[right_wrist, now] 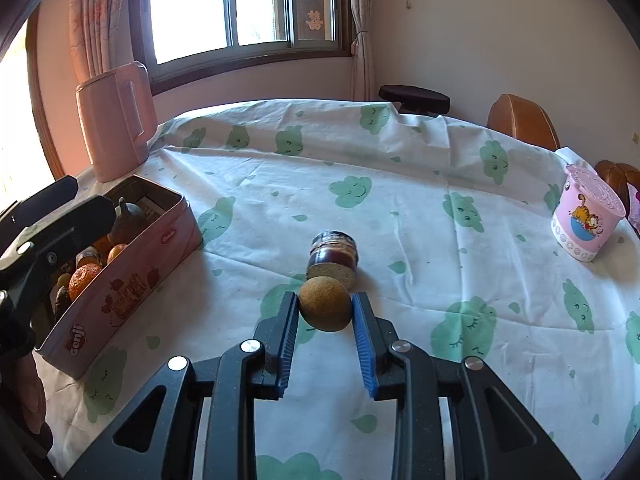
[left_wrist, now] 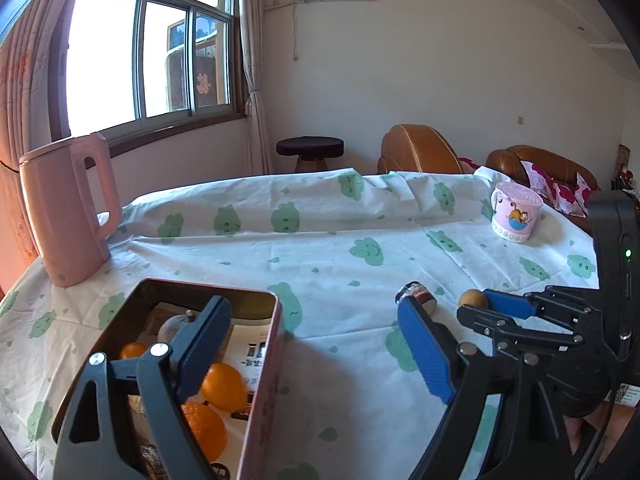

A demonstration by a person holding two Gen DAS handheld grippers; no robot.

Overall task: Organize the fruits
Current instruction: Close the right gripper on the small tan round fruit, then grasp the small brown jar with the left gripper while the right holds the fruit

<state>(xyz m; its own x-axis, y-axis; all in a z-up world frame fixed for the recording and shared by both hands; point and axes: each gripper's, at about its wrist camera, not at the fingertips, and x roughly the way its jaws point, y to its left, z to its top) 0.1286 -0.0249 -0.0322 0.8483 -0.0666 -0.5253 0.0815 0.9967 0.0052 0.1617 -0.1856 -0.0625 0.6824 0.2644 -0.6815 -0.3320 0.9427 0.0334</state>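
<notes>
Room: window with curtains on the far wall, brown armchairs beyond; the bench [right_wrist: 400, 184] is covered with a white cloth printed with green clouds. A pink kettle [right_wrist: 116, 120] stands at the bench's far left corner, a pink cartoon cup [right_wrist: 586, 216] near its right edge.

Task items: pink tin box [right_wrist: 120, 288] near the left edge, already holding oranges [left_wrist: 223, 387] and other fruit. A round brown fruit [right_wrist: 325, 303] sits mid-bench, just in front of a small dark jar [right_wrist: 333, 254] lying on its side, the two touching or nearly so.

Step in hand (judged): pick the brown fruit and carry it to the box.

Right tongs [right_wrist: 325, 309]: closed on the brown fruit, one pad on each flank, contact near the tips. Fruit appears to rest on the cloth, not yet lifted.

Left tongs [left_wrist: 308, 344]: spread wide, nothing between them, left finger over the open box.

Technique notes: grip is at the fruit's widest line, which is good; it sits far out on the pads, so lift straight up and slowly before travelling. Avoid nudging the jar, which could roll. Clear the box wall, lower into a free gap among the fruit, then release.
</notes>
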